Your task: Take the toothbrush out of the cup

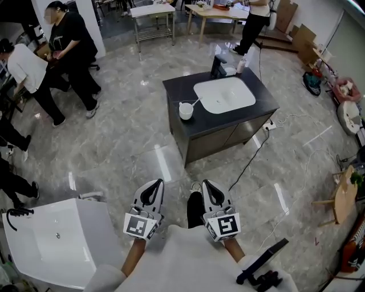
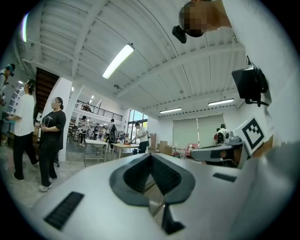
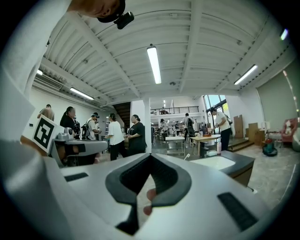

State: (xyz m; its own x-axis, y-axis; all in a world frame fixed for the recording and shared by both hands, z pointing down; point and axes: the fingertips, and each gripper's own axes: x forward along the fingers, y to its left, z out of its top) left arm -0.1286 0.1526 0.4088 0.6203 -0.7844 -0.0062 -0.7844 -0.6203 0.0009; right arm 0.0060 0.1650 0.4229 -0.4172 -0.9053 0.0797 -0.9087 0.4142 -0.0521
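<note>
A white cup point(image 1: 186, 110) stands at the left edge of a dark counter point(image 1: 182, 85), beside its white sink point(image 1: 223, 94). A toothbrush point(image 1: 195, 102) leans out of the cup toward the sink. Both grippers are far from it, held close to the person's body at the bottom of the head view. My left gripper point(image 1: 153, 186) point(image 2: 151, 155) is shut with nothing in it. Beside it, my right gripper point(image 1: 210, 187) point(image 3: 150, 157) is shut and empty as well. In the right gripper view the counter point(image 3: 236, 164) lies ahead to the right.
Marble floor lies between me and the counter. A white basin unit point(image 1: 51, 239) stands at the lower left. People stand at the far left point(image 1: 71, 43) and at tables point(image 1: 219, 11) behind. A faucet point(image 1: 218, 65) and a bottle point(image 1: 241, 65) sit on the counter. A cable point(image 1: 251, 162) trails across the floor.
</note>
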